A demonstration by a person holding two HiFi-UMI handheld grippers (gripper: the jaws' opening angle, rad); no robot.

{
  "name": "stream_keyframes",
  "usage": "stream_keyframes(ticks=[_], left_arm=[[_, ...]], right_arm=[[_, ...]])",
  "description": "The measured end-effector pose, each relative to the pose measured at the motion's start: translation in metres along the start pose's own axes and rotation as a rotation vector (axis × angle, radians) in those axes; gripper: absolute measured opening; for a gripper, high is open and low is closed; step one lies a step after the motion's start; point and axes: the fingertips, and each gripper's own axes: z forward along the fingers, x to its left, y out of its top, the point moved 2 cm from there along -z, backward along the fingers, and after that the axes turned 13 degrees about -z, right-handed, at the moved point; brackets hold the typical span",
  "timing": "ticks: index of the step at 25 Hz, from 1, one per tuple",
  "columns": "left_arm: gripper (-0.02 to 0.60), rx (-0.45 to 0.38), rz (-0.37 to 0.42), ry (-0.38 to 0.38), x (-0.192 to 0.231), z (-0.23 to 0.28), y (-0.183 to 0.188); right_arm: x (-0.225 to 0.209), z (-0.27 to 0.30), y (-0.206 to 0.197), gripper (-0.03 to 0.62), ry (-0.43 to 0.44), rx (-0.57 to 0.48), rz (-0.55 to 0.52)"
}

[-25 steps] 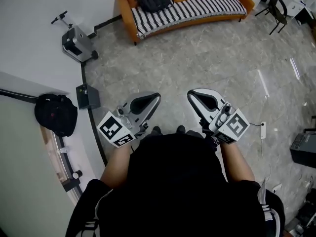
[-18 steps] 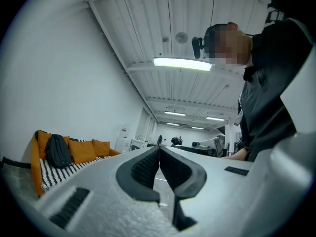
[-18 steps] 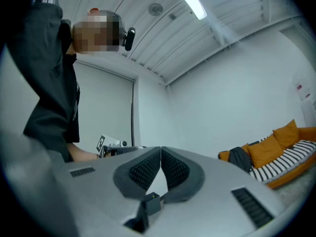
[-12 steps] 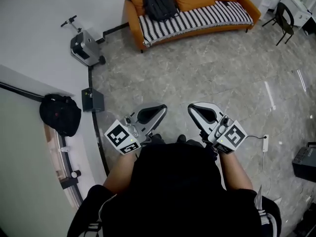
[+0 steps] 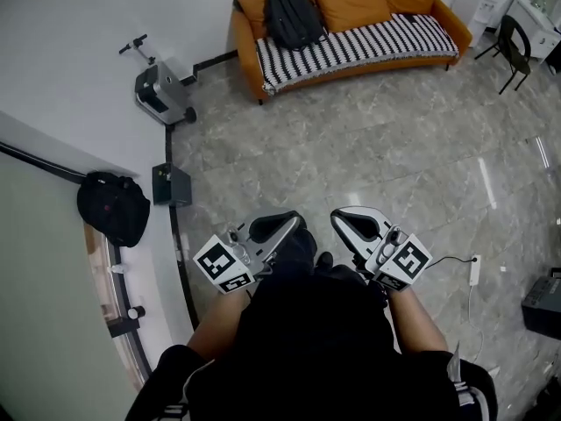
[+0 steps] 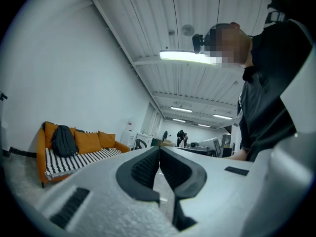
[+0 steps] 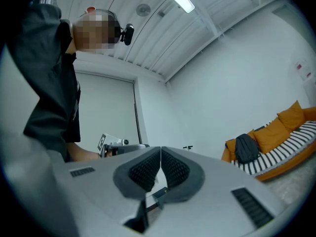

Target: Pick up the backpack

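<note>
The backpack (image 5: 294, 17), black, sits upright on the left end of an orange sofa (image 5: 246, 46) with a striped seat, leaning on the backrest beside orange cushions (image 5: 352, 1). In the head view it is at the top of the picture. The left gripper (image 5: 294, 224) and right gripper (image 5: 338, 220) are low in the picture in front of the person's body, well apart from the backpack, with a broad stretch of marbled floor (image 5: 377, 139) between. Both grippers point towards the sofa, and the backpack lies roughly ahead of the left one. Neither touches it. A second black bag (image 5: 113, 207) lies by the wall at the left, well apart from the grippers.

In the left gripper view the left gripper (image 6: 159, 150) has its ribbed pads pressed together at the tips, with nothing between them. The backpack (image 6: 64, 140) is small and far off at the left of the picture, to the left of the jaws, on the sofa (image 6: 84, 158).

In the right gripper view the right gripper (image 7: 161, 150) is likewise closed pad to pad and empty. The backpack (image 7: 245, 148) stands far off to the right of the jaws, on the sofa's (image 7: 276, 154) near end. The left gripper (image 7: 116, 143) shows just left of the jaws, held in the person's hand.
</note>
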Motion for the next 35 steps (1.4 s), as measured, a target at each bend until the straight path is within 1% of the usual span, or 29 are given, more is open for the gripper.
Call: stream_keyframes(ticks=[5, 10, 12, 16, 19, 25, 30, 35], left_arm=[[0.021, 0.003, -0.025, 0.001, 0.010, 0.012, -0.012], [0.021, 0.017, -0.034, -0.017, 0.019, 0.033, -0.013], [0.021, 0.014, -0.034, -0.022, 0.025, 0.039, -0.009], [0.021, 0.010, -0.033, -0.035, 0.045, 0.053, 0.002], [0.021, 0.008, -0.035, -0.055, 0.060, 0.068, 0.007], [0.021, -0.018, -0.024, -0.075, 0.097, 0.108, 0.025], [0.021, -0.037, -0.041, -0.052, 0.143, 0.129, 0.044], [0.021, -0.058, -0.049, -0.047, 0.184, 0.152, 0.065]], right_arm=[[-0.003, 0.000, -0.006, 0.026, 0.020, 0.016, -0.001], [-0.024, -0.005, -0.008, 0.026, 0.004, 0.028, 0.007], [-0.032, -0.003, -0.007, 0.026, -0.004, 0.047, -0.041], [-0.049, 0.009, -0.005, 0.026, -0.036, 0.107, -0.217], [-0.062, 0.017, -0.003, 0.026, -0.024, 0.112, -0.271], [-0.109, 0.030, -0.009, 0.026, 0.004, 0.126, -0.252], [-0.157, 0.059, -0.001, 0.026, 0.028, 0.128, -0.256], [-0.205, 0.088, 0.003, 0.026, 0.034, 0.132, -0.240]])
